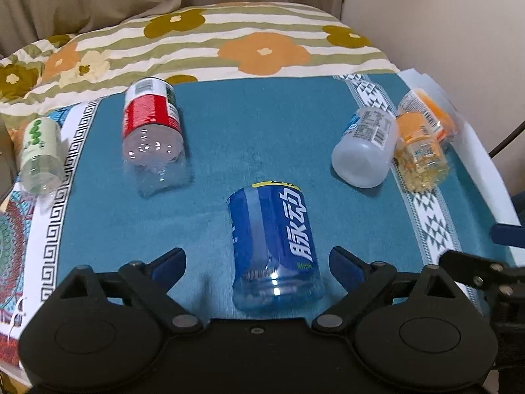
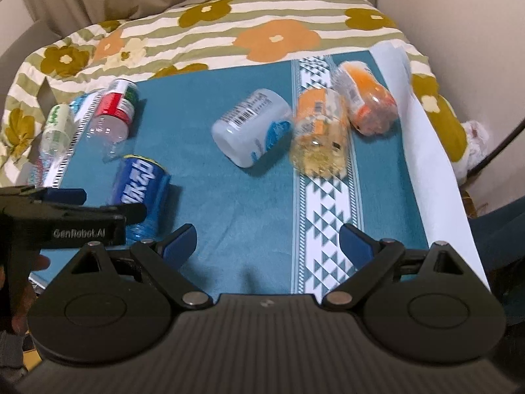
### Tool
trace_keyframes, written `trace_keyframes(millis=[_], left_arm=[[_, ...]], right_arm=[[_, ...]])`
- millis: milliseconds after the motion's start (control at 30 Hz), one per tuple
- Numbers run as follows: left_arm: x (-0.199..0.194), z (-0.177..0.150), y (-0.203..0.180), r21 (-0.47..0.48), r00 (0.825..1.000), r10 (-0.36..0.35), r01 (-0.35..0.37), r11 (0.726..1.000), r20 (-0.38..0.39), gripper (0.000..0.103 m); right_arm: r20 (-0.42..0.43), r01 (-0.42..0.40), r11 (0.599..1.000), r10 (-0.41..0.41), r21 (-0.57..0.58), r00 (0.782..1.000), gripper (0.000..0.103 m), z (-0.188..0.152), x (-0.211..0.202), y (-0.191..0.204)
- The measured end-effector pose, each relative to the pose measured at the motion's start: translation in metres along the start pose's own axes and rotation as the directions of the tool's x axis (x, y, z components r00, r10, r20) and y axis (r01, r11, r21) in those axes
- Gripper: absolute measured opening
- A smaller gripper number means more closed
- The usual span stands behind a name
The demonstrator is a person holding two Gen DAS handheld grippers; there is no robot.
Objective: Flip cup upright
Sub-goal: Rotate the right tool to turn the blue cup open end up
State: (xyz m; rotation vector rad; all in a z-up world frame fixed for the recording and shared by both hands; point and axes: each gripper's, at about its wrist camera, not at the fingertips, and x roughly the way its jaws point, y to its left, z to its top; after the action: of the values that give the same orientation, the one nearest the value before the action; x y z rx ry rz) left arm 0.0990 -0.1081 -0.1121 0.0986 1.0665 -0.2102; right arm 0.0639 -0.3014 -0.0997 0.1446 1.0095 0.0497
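Note:
A blue-labelled clear plastic cup [image 1: 274, 246] lies on its side on the teal cloth [image 1: 246, 124], its clear base toward me. My left gripper [image 1: 257, 262] is open, its fingers to either side of the cup's near end without touching it. The same cup shows in the right wrist view [image 2: 141, 190], with the left gripper [image 2: 69, 207] beside it. My right gripper [image 2: 268, 244] is open and empty over bare teal cloth [image 2: 229, 197], right of the blue cup.
Other cups lie on their sides: red-labelled [image 1: 152, 124], green-dotted [image 1: 41, 156] at the left edge, white [image 1: 366, 146], two orange ones [image 1: 421, 151] [image 1: 430, 115] at the right. A flowered quilt [image 1: 229, 39] lies behind. White paper [image 2: 423, 124] edges the right side.

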Motion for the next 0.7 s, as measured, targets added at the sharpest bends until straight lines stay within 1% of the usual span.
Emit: trace_keyframes(millis=[100,167,233,300,400,433,567,633,700], left_arm=[[-0.019,-0.003,0.004,-0.025,1.0,-0.003,0.003,1.0,0.005,0.097],[-0.032,-0.005,0.006,-0.022,1.0,0.026,-0.026,0.999,0.001,0.097],[-0.043,-0.008,0.013,-0.025,0.999,0.04,-0.04,0.999,0.008,0.097],[-0.051,-0.011,0.023,-0.038,0.999,0.039,-0.039,0.999,0.012,0.097],[-0.061,-0.015,0.04,-0.042,0.999,0.04,-0.039,0.998,0.022,0.097],[-0.064,-0.017,0.048,-0.042,0.999,0.038,-0.036,0.998,0.031,0.097],[-0.071,-0.022,0.072,-0.056,0.998,0.035,-0.033,0.998,0.043,0.097],[-0.073,-0.025,0.084,-0.059,0.998,0.036,-0.033,0.998,0.047,0.097],[-0.073,-0.027,0.094,-0.061,0.998,0.04,-0.037,0.997,0.045,0.097]], right_arm=[[-0.008,-0.039,0.999,0.039,-0.008,0.999,0.103,0.011,-0.006,0.005],[-0.029,-0.078,0.997,0.077,-0.01,0.997,0.103,0.022,-0.008,0.011],[-0.063,-0.119,0.993,0.118,-0.012,0.991,0.103,0.033,-0.005,0.018],[-0.106,-0.16,0.987,0.158,-0.013,0.982,0.103,0.044,0.003,0.028],[-0.19,-0.229,0.973,0.232,0.041,0.954,0.103,0.062,0.024,0.043],[-0.212,-0.239,0.969,0.245,0.057,0.946,0.103,0.068,0.032,0.049],[-0.292,-0.221,0.973,0.233,0.072,0.928,0.103,0.085,0.066,0.076],[-0.325,-0.223,0.969,0.245,0.103,0.913,0.103,0.092,0.083,0.083],[-0.346,-0.215,0.968,0.246,0.126,0.905,0.103,0.097,0.097,0.09]])
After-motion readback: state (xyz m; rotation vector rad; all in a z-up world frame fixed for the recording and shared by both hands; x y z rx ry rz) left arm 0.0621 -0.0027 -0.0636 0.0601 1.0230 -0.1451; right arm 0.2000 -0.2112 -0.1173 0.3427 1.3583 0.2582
